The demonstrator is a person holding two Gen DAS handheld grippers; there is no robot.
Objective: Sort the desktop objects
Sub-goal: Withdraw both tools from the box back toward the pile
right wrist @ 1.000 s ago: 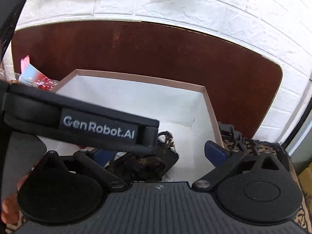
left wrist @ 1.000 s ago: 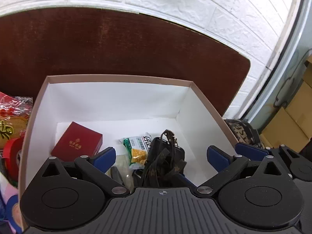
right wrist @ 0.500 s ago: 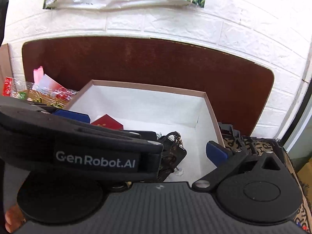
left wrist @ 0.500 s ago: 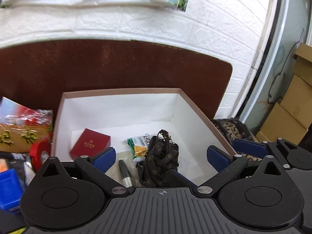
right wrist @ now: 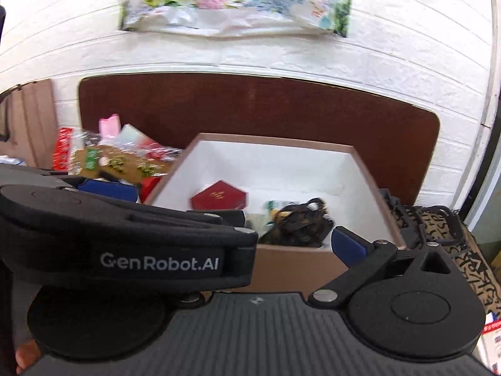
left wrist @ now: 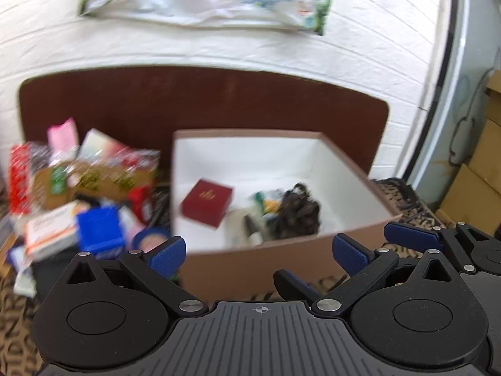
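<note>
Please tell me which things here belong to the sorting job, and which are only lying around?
Part of the job:
- box
- red case in the box
- dark strap in the box
- pile of packets left of the box
- left gripper, open and empty

Just lying about:
- floral bag on the wall
- cardboard cartons

My left gripper (left wrist: 259,252): matte black plastic, ribbed grey body w/ small crosshair mark, two round discs, silver screws at link pivots, blue textured pads (left wrist: 167,256). Right gripper (right wrist: 294,244): same build, one blue pad seen. Black strap (right wrist: 131,250) across it, white "GenRobot.AI" lettering. Bit of my skin (right wrist: 26,355) at bottom-left corner.
</note>
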